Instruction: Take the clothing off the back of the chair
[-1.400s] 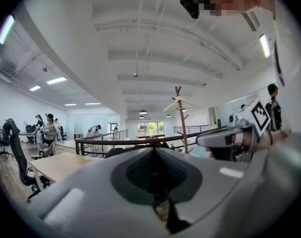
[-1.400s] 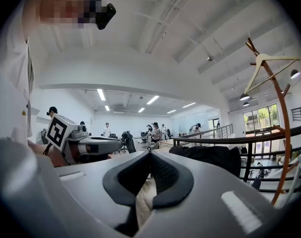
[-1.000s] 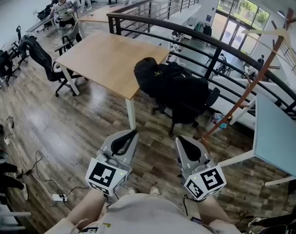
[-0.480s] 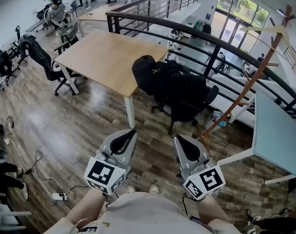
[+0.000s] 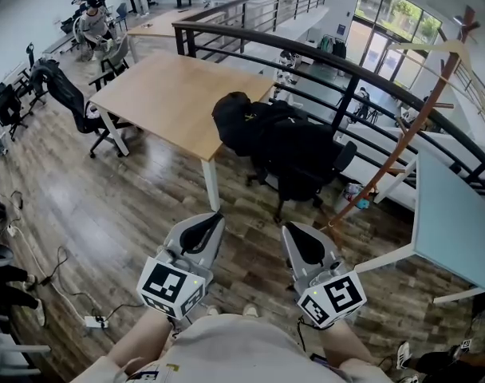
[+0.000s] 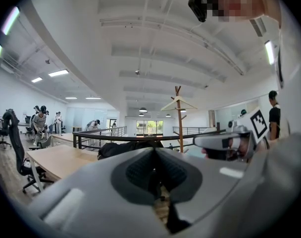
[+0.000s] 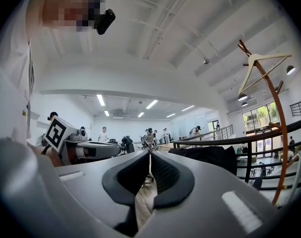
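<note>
Okay, black clothing point(image 5: 262, 126) is draped over the back of a black office chair point(image 5: 310, 183). The chair stands just beside the corner of the wooden desk point(image 5: 167, 94), with the dark railing point(image 5: 362, 74) behind it. The garment hangs bunched and lumpy, with one rounded mass toward the desk side, maybe a hood, can't tell.

Left gripper point(image 5: 214, 217) has its jaws pressed together with nothing between them. Right gripper point(image 5: 289, 231) is the same, jaws closed to a hairline and empty. Both are held low in front of the person and point level toward the chair, well apart from it. The task is not started, and the approach comes first.

Handling guess: soft, limp fabric, probably a jacket, light to medium weight, not fragile. It will sag and trail once lifted, and a sleeve may snag on the chair back. Best hold is likely the thick fold at the top of the backrest, pinching a good bunch and then lifting up and off.

Containers: none seen near the chair. A wooden coat stand point(image 5: 418, 126) with an empty hanger point(image 5: 434, 50) stands right of the chair.
</note>
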Action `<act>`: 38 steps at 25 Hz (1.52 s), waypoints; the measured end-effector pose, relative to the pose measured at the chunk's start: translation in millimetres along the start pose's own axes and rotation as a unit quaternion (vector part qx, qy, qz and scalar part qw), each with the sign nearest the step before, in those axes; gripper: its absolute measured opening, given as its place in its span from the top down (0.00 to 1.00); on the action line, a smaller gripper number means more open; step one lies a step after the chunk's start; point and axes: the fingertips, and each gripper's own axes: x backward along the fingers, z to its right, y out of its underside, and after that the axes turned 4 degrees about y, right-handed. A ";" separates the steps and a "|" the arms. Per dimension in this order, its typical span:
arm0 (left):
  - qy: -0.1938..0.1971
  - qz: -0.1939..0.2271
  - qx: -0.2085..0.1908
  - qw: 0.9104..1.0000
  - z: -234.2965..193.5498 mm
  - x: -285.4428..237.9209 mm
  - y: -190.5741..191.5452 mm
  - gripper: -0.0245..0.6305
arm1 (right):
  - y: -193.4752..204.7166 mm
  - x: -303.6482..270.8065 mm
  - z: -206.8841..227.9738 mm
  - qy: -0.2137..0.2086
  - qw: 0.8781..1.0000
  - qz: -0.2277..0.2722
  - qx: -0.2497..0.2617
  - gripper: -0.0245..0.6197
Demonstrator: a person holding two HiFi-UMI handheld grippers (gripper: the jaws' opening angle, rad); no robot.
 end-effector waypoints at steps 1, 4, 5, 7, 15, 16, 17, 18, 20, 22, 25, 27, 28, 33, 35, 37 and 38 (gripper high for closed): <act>0.000 0.000 -0.001 1.000 2.2 -1.5 0.0 0.96 | 0.2 0.9 1.7 -0.001 1.000 0.000 0.000 0.95; -0.004 -0.001 -0.002 1.000 8.2 -4.6 1.1 0.96 | 2.5 4.8 6.3 -0.006 1.000 0.000 0.000 0.95; -0.006 -0.001 -0.002 1.000 9.9 -5.3 1.4 0.96 | 3.5 6.6 7.9 -0.007 1.000 -0.001 -0.001 0.95; -0.011 -0.002 -0.002 1.000 13.1 -7.3 1.7 0.96 | 5.3 10.2 12.7 -0.008 1.000 -0.002 -0.005 0.95; -0.034 0.008 -0.008 0.999 30.8 -20.3 -3.0 0.96 | 6.6 18.4 36.7 -0.023 1.000 -0.001 -0.004 0.95; -0.038 0.010 -0.009 0.999 33.0 -20.2 -3.9 0.96 | 6.7 20.7 38.3 -0.025 1.000 -0.001 -0.004 0.95; -0.041 0.012 -0.010 0.999 35.5 -20.0 -4.7 0.96 | 6.6 23.2 39.6 -0.027 1.000 -0.001 -0.004 0.95; -0.044 0.014 -0.011 0.999 38.4 -19.8 -5.5 0.96 | 6.2 25.5 41.0 -0.029 1.000 -0.001 -0.003 0.95; -0.048 0.013 -0.014 0.999 43.8 -20.8 -6.9 0.96 | 4.8 28.7 44.4 -0.032 0.999 0.001 -0.002 0.95; -0.049 0.011 -0.016 0.999 49.0 -22.3 -7.0 0.96 | 3.5 31.2 47.5 -0.033 0.999 0.001 -0.004 0.95; -0.052 0.008 -0.016 0.998 53.0 -22.9 -5.4 0.96 | 3.8 33.0 49.2 -0.037 0.999 0.001 -0.008 0.95; -0.055 0.006 -0.016 0.998 52.0 -22.9 -3.9 0.96 | 5.5 30.8 49.8 -0.040 0.999 0.000 -0.008 0.95; -0.056 0.006 -0.015 0.998 50.9 -23.0 -3.0 0.96 | 6.8 29.0 50.1 -0.041 0.999 -0.001 -0.007 0.95; -0.059 0.003 -0.012 0.998 40.3 -27.7 1.5 0.96 | 12.2 17.0 51.1 -0.043 0.999 -0.008 -0.005 0.95; -0.057 0.002 -0.012 0.998 36.3 -30.1 2.3 0.96 | 13.5 11.6 51.2 -0.043 0.999 -0.010 -0.004 0.95; -0.054 0.002 -0.012 0.998 31.1 -32.8 2.5 0.96 | 14.7 4.7 52.5 -0.042 0.999 -0.012 -0.004 0.95; -0.053 0.003 -0.012 0.998 27.6 -34.6 2.4 0.96 | 15.1 0.3 53.4 -0.041 0.999 -0.012 -0.003 0.95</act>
